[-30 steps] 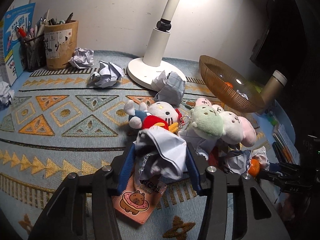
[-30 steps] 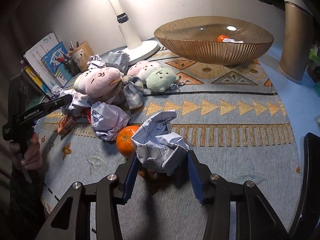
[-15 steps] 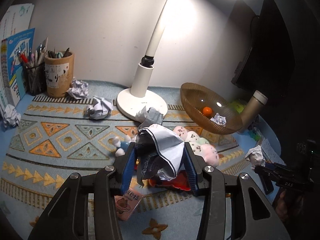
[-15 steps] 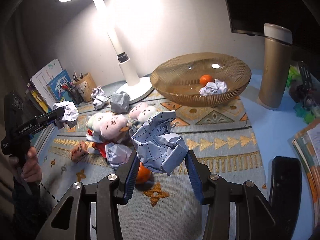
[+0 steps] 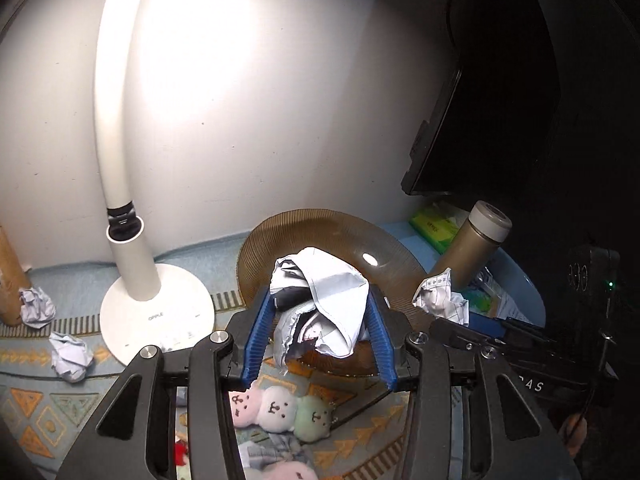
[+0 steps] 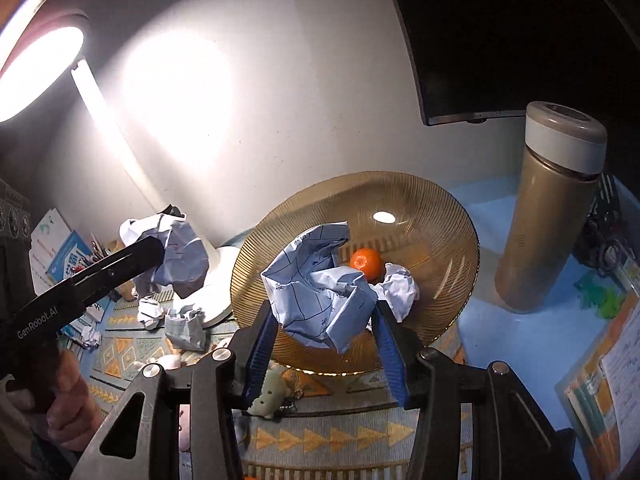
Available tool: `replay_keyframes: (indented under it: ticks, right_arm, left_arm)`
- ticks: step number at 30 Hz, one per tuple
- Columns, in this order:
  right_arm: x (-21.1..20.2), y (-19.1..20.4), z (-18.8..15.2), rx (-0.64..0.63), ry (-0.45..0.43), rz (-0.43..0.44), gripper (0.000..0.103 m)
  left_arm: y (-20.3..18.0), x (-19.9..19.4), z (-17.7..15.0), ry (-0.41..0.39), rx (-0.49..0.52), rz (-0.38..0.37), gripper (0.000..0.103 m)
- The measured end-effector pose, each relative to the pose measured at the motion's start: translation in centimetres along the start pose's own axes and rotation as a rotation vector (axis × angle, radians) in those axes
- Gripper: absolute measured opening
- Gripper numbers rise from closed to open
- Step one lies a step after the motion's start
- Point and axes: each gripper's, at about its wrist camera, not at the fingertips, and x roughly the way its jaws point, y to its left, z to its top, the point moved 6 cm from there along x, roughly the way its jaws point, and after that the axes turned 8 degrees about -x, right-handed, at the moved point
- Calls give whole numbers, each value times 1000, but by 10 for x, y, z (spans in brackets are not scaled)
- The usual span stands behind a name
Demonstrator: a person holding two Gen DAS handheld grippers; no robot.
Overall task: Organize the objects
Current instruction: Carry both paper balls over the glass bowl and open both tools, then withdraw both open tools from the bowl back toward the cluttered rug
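the bowl [image 6: 448,240] is the widest thing here: amber glass, round and shallow, ribbed with fine lines running out to its rim, standing on the patterned mat [image 6: 340,436]. behind the bowl rises the lamp [image 5: 120,184], a smooth white tube curving up from a flat round base. right of the bowl stands the flask [image 6: 548,216], a matte tan cylinder with a pale cap.

my right gripper [image 6: 324,336] is clamped on a paper wad [image 6: 320,288], pale blue, printed with a dark grid, creased into sharp folds, held over the near half of the bowl. my left gripper [image 5: 318,332] pinches another wad [image 5: 328,300], whiter, with grey torn edges hanging down, at the bowl's near rim, left of the first one.

inside the bowl lie a white crumpled ball [image 6: 396,286] and a dimpled orange [image 6: 365,262], touching each other near the middle.

in front of the bowl, on the mat, three small plush toys [image 5: 276,406] sit in a row, pink, white and green, soft and rounded. left of the bowl, past the lamp base, two more loose wads [image 5: 70,356] lie on the mat.
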Motion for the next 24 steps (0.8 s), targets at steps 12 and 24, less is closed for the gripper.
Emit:
replay_keyframes:
  ticks: [12,24]
  right_arm:
    - [14,-16,-13,15,25,-7,81]
    - [-77,44,-43,-94,-80,15,81]
  left_arm:
    - [15,42,-14,97,-54,25,52]
    - [39,-115,-35,-144,-110,47,52]
